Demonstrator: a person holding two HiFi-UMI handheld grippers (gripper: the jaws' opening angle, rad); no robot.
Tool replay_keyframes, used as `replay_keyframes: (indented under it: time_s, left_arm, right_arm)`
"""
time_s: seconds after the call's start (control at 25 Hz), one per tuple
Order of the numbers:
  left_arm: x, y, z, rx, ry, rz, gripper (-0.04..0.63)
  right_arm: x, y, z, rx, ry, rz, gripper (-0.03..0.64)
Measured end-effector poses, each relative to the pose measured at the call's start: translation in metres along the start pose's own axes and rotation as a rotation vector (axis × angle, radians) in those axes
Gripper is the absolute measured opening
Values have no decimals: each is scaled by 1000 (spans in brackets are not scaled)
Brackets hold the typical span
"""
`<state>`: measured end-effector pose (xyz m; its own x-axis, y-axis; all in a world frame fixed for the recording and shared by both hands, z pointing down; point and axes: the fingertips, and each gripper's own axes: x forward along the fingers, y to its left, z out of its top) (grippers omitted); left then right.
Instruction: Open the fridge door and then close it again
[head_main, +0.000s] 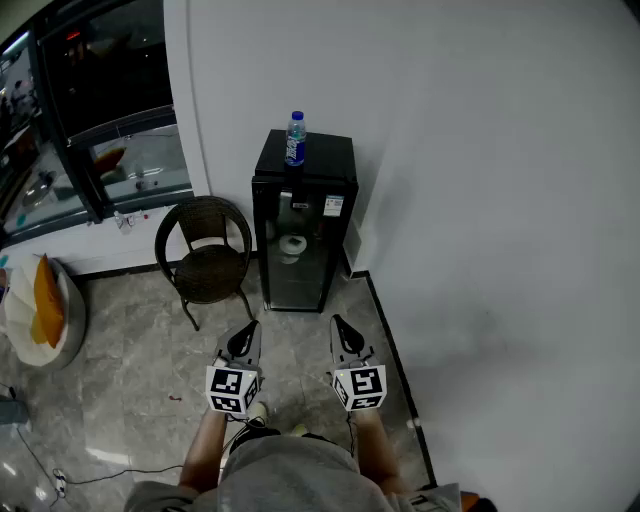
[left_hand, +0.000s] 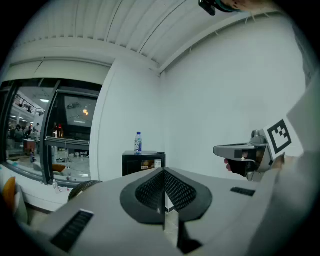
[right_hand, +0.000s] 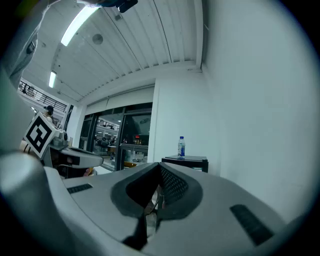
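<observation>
The small black fridge (head_main: 303, 215), door shut, stands against the wall beside a chair (head_main: 205, 255), well ahead of my left gripper (head_main: 244, 338) and right gripper (head_main: 346, 335), both clenched on nothing; opening seems not yet begun, so I must first step closer.

Corner of a commercial building: small black glass-door fridge (head_main: 303, 235) against a plain white wall (head_main: 490, 150), dark wicker chair (head_main: 206, 252) just left of it, dark-framed glass partition (head_main: 95, 120) farther left, polished grey stone floor (head_main: 130, 345).
</observation>
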<state>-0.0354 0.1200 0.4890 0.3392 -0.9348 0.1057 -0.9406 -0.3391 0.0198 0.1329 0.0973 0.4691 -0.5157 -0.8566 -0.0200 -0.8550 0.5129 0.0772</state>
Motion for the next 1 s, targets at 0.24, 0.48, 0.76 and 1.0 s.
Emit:
replay_keyframes:
  time_s: [0.24, 0.48, 0.76, 1.0]
  left_arm:
    - [-5, -1, 0, 7, 3, -8, 5]
    - [-6, 0, -1, 1, 1, 6, 5]
    - [-4, 3, -4, -19, 6, 42, 5]
    - [23, 17, -11, -21, 23, 55, 5]
  right_arm:
    - [-4, 2, -2, 31, 2, 0, 25]
    - [-8, 0, -1, 58, -9, 9, 25]
    - [-5, -4, -9, 71, 8, 36, 25]
    - [19, -14, -20, 49, 29, 44, 25]
